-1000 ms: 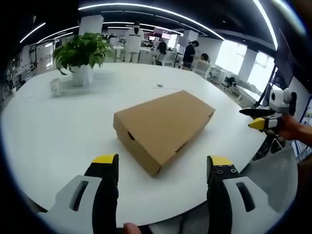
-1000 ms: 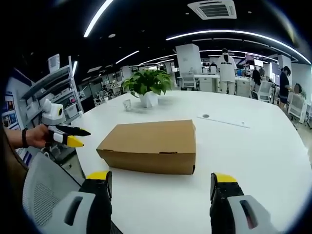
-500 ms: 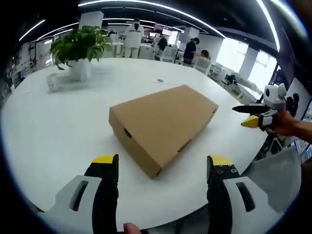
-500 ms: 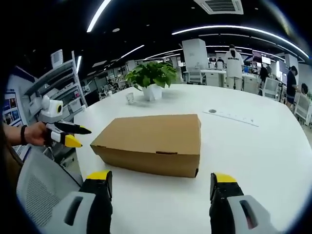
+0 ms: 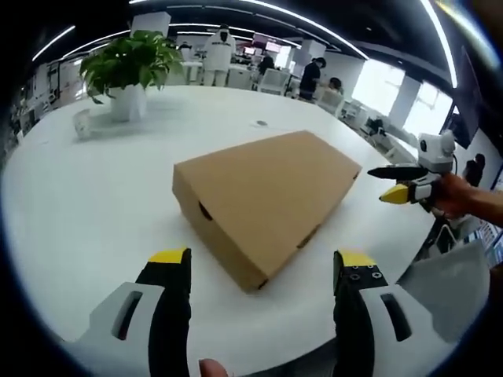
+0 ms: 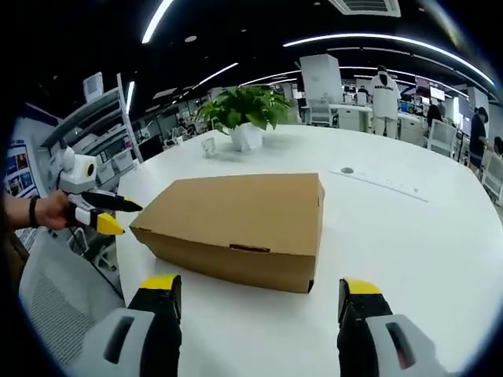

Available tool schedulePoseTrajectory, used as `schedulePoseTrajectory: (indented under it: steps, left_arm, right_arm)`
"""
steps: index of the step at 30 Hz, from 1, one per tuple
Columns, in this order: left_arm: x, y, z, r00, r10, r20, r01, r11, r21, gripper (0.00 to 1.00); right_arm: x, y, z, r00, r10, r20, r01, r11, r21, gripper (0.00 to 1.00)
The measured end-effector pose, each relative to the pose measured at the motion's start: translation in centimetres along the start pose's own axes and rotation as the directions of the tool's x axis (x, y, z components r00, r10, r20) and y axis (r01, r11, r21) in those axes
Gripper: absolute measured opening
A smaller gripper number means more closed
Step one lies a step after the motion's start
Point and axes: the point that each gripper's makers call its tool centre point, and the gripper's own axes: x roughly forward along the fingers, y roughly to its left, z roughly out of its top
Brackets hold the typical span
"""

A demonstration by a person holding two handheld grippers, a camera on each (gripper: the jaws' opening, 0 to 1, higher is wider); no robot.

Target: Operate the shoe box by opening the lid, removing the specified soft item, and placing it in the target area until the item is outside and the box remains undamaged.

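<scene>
White bench [image 5: 71, 212] carries the closed box [image 5: 267, 196], lying just ahead of both grippers with bare surface all round it and a plant [image 5: 126, 67] well behind. From the left hand-held gripper [image 5: 259, 271] a short end and corner face the jaws, the long axis running away to the right; from the right hand-held gripper [image 6: 259, 294] the long side, with its lid edge, lies square across. Both grippers' jaws stand wide apart and hold nothing, and the right looks better placed to lift the lid.

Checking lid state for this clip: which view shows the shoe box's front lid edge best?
The right gripper view: the shoe box lies broadside, its long front wall and shut lid edge unobstructed. The left gripper view shows the shoe box corner-on, walls foreshortened, lid top mostly visible.
</scene>
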Motion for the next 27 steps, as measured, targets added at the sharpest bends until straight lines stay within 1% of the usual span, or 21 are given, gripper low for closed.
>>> schedulePoseTrajectory:
  steps: [9,13,21,25,27]
  left_arm:
    - [1.6,0.0,-0.4,1.0,-0.005,-0.025,0.005,1.0,0.006,0.74]
    - [2.2,-0.2,-0.7,0.999,-0.007,-0.036,0.008,1.0,0.011,0.74]
    - [3.3,0.1,-1.0,0.999,-0.001,-0.045,0.001,1.0,0.002,0.72]
    - [3.4,0.3,-1.0,0.999,0.003,-0.043,-0.003,1.0,-0.008,0.71]
    - [3.5,0.4,-0.9,0.999,0.007,-0.039,-0.008,1.0,-0.009,0.69]
  right_arm:
    - [1.9,-0.6,-0.2,1.0,0.019,-0.022,-0.019,1.0,-0.007,0.79]
    - [2.6,-0.9,0.1,1.0,0.021,-0.021,-0.021,1.0,-0.006,0.78]
    - [3.7,-1.1,0.0,0.999,0.031,-0.035,-0.032,0.999,-0.021,0.76]
    - [4.0,-1.2,0.2,0.999,0.033,-0.031,-0.034,0.998,-0.043,0.75]
    - [4.2,-1.2,0.6,0.999,0.035,-0.022,-0.036,0.998,-0.05,0.73]
